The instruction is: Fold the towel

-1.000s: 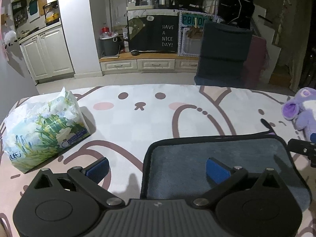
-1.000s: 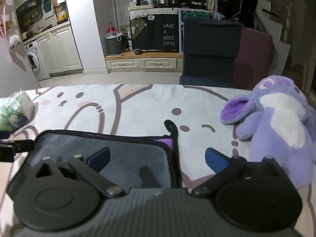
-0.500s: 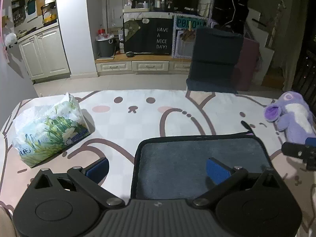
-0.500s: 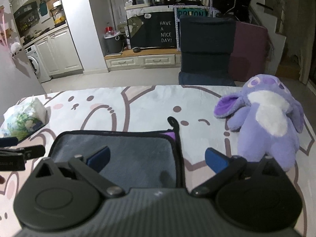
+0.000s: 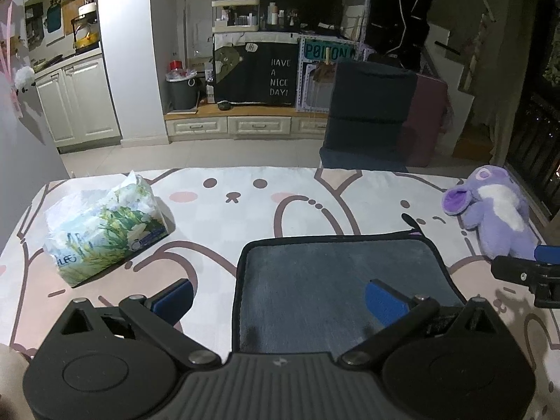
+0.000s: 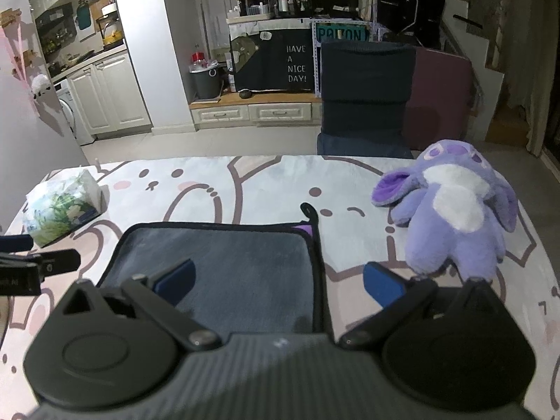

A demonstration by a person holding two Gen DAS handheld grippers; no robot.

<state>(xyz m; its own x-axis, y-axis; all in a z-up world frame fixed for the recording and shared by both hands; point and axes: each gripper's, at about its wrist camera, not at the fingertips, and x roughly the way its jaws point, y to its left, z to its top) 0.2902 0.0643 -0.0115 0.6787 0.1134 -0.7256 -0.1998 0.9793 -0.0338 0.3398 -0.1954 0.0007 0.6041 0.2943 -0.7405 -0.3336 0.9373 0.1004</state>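
Now both grippers sit higher and farther back than a second ago. Gray towel (image 5: 336, 280) lies flat on cartoon-print tabletop (image 5: 245, 210), more of it in view. Left gripper (image 5: 280, 295) and right gripper (image 6: 278, 281): jaws wide apart, holding nothing. Tissue pack (image 5: 105, 227) left, purple plush toy (image 6: 451, 206) right, both unmoved.

towel (image 5: 336, 280) flat on tablecloth (image 5: 245, 217), centre near edge | tissue pack (image 5: 105, 224) left of towel, well apart | plush toy (image 6: 451, 210) right of towel, apart | chair (image 6: 364, 94) behind table | cabinet (image 5: 252, 126) farther back
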